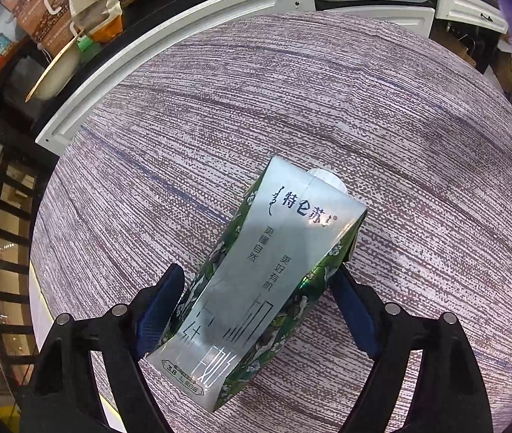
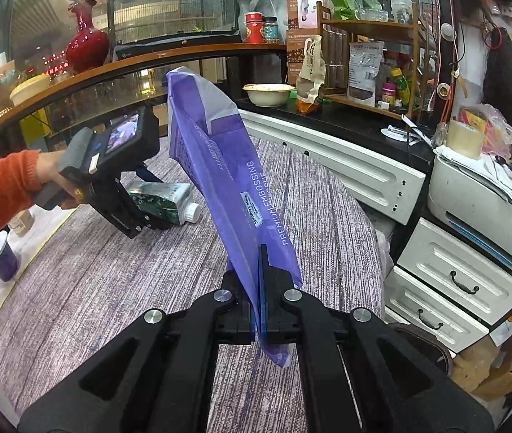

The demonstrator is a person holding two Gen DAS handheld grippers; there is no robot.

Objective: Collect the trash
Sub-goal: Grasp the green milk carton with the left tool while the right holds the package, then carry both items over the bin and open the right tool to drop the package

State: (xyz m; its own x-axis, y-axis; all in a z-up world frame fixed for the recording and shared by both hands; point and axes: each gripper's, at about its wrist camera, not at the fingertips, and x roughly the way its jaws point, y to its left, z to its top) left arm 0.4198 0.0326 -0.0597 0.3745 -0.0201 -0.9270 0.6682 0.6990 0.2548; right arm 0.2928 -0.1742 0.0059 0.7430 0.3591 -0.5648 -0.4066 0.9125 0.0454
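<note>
Milk carton (image 1: 256, 281) lying flat, long axis lower left to upper right, cap upper right, left gripper (image 1: 256, 296) jaws apart astride it, right gripper (image 2: 261, 288) clamped on purple tissue bag (image 2: 227, 166) rising toward upper left

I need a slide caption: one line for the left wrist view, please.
Left claw straddles a silver-green milk carton lying on the woven purple tablecloth.
</note>
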